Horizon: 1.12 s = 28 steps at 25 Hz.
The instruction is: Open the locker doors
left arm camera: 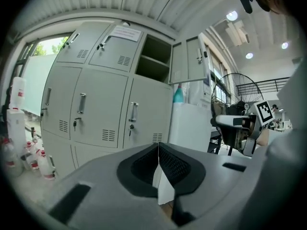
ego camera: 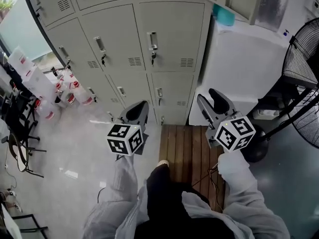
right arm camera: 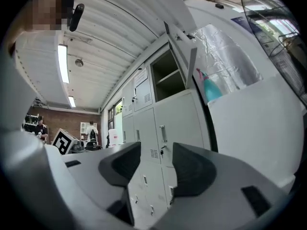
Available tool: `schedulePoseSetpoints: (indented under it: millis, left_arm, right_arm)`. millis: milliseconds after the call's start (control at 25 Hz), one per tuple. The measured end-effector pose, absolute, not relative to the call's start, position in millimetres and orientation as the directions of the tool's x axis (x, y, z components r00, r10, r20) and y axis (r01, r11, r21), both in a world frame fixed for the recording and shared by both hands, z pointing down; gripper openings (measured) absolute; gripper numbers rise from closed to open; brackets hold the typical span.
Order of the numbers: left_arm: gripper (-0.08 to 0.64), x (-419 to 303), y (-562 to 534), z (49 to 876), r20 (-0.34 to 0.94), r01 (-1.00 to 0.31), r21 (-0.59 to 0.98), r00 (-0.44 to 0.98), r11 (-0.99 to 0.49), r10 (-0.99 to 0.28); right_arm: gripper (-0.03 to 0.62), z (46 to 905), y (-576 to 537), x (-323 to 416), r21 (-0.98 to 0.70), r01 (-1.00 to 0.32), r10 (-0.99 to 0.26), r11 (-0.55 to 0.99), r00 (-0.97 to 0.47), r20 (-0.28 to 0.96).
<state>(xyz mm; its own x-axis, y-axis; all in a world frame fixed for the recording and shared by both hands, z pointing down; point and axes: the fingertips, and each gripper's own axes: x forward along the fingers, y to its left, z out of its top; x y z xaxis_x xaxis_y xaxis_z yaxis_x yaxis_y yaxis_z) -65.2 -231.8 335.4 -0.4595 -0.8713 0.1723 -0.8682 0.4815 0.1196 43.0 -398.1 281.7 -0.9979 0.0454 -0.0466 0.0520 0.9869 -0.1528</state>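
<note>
- Left gripper point(left arm camera: 158, 157), grey with black ribbed pads: we find its jaws closed flat on each other, with nothing caught between them.
- Right gripper point(right arm camera: 156, 166), of the same make: we find its jaws set wide apart and empty. Only the lockers show through the gap.
- Black-and-white marker cubes: one point(ego camera: 124, 139) sits at the rear of the left gripper, the other point(ego camera: 235, 132) at the rear of the right.
- Bank of pale grey metal lockers point(ego camera: 172, 19) with louvred vents: it stands ahead of both grippers, well apart from them and touched by neither.
- Upright chrome pull handle point(ego camera: 153, 40): it is on a closed door straight ahead, in line with the space between the two grippers.
- Open top locker compartment point(left arm camera: 152, 60): it lies above and ahead of the grippers, and a grey door point(left arm camera: 186, 61) is swung out at its right. We count the doors below and to its left as closed.
- Tall white cabinet point(ego camera: 239, 68): it is ahead and to the right of the right gripper, against the lockers' side.
- Teal plastic bottle point(ego camera: 223, 15): it rests on top of that cabinet.
- Black wire-guard floor fan point(ego camera: 304, 73): it is out to the right of the right gripper.
- Brown slatted wooden platform point(ego camera: 185, 151): it lies below, between the grippers, at the lockers' foot.
- White plastic bottles with red caps point(ego camera: 70, 89): they are on the floor, left of the left gripper.
</note>
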Motion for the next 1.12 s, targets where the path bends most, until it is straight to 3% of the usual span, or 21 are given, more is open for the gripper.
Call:
schedulePoseSetpoints:
  millis: [600,800,1120]
  left_arm:
    - [0.009,-144,-188,436,0.309,-0.776,0.219,-0.52,0.592,-0.796]
    - [0.009,-174,-188,469,0.339,-0.751,0.262,-0.517,0.606,-0.786]
    - [0.009,-218,-192,527,0.372,-0.702,0.326,-0.521,0.634,-0.768]
  right_arm:
    - [0.19,400,-351,-73,-0.212,0.105,0.132,0.972,-0.984,0.119]
    - [0.19,438,-349,-108,-0.146,0.098,0.123,0.984,-0.978,0.17]
    - [0.19,514,-355,-159,-0.198,0.056,0.106,0.979,-0.961,0.255]
